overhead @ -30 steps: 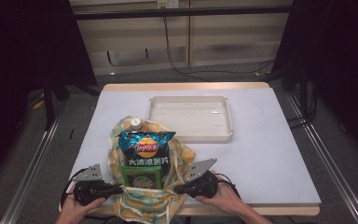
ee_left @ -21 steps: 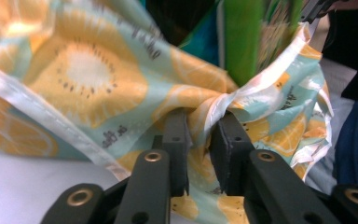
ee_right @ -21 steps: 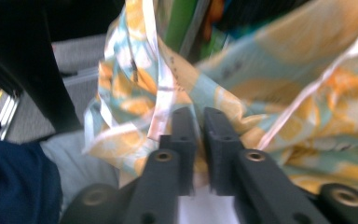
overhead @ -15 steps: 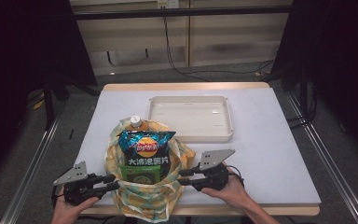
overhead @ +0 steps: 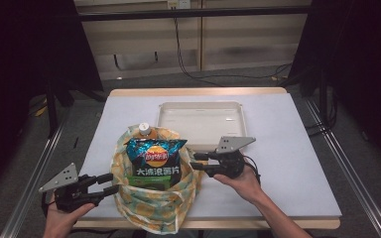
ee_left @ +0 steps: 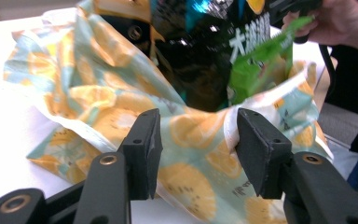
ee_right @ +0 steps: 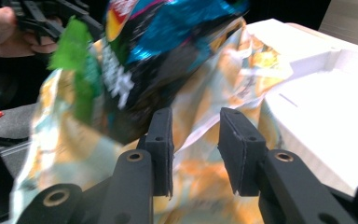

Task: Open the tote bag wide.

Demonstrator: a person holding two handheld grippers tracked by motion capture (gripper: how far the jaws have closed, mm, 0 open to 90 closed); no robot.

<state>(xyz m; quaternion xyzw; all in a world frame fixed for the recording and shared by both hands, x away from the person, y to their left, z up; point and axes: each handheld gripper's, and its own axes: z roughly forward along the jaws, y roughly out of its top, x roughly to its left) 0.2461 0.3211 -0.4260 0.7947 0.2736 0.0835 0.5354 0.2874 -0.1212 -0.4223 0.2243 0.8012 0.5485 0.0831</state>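
At the left edge of the table (overhead: 297, 148) we see the left hand-held gripper (overhead: 110, 183), held low by the person's left hand (overhead: 62, 218), its tips just beside the left wall of the fabric bag (overhead: 154, 210). In the left gripper view its jaws stand apart and have just been opening; the bag's orange-slice patterned cloth (ee_left: 200, 154) lies across the gap between them, and the right jaw seems to brush a fold, though we see no pinch on it. The bag sits near the front edge of the table, mouth up and slumped, holding a dark blue chip packet (overhead: 155, 161) that stands upright and leans slightly back, with green print at its lower part. Behind the packet a bottle (overhead: 144, 130) with a white cap pokes out of the bag's far rim. Beyond the bag, a shallow white tray (overhead: 203, 121) lies at the middle of the table. To the right of the bag, the right hand-held gripper (overhead: 194, 162) points at the bag's right rim, carried by the right hand (overhead: 238, 181). Its jaws are also apart and have just been opening, with the bag's cloth (ee_right: 196, 140) seen between them, blurred, and not clamped.
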